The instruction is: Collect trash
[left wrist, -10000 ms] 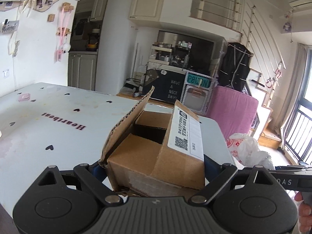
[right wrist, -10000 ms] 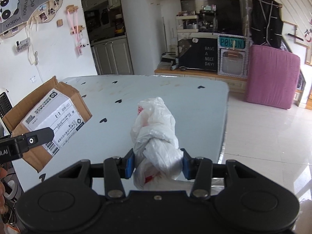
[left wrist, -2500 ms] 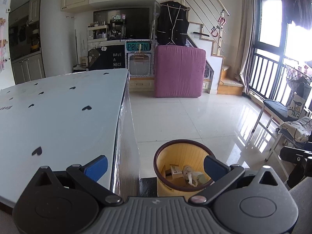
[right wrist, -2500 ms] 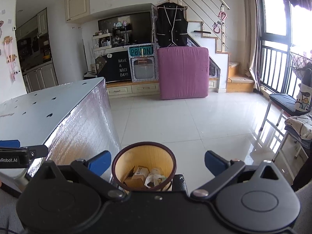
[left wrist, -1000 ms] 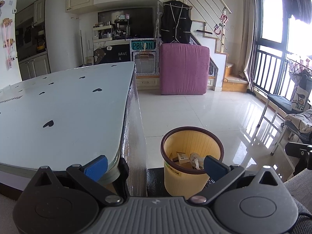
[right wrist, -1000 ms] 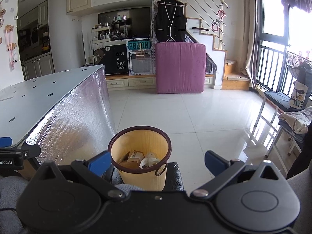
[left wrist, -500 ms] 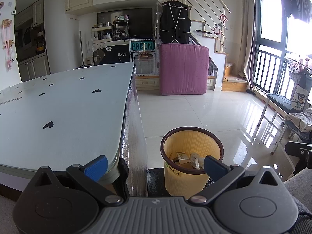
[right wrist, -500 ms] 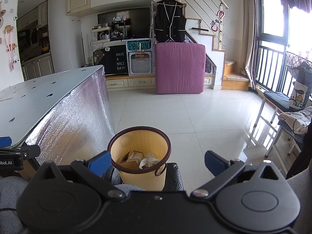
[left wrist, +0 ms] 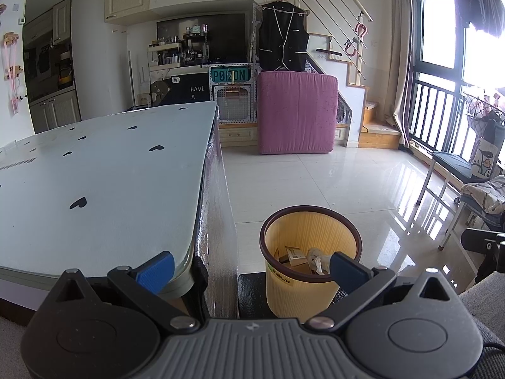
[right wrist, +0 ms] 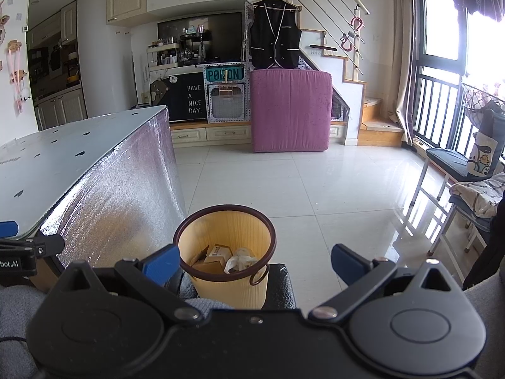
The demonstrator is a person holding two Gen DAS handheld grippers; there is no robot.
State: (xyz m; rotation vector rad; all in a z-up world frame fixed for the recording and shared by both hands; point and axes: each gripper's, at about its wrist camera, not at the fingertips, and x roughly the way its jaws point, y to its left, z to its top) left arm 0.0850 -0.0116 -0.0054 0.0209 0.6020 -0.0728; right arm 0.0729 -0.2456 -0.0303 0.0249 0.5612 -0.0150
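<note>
A yellow waste bin with a dark rim stands on the floor beside the table corner; it also shows in the right wrist view. Inside it lie a cardboard box and a crumpled white plastic bag. My left gripper is open and empty, low in front of the bin and the table edge. My right gripper is open and empty, just in front of the bin.
A white table with black heart marks and a foil-covered side is at the left. A pink mattress leans at the back. A chair with clothes stands at the right by the window. Shiny tiled floor lies between.
Ten seconds ago the left gripper held the cardboard box and the right held the plastic bag over the table; both now lie in the bin. Over the last second nothing has visibly moved.
</note>
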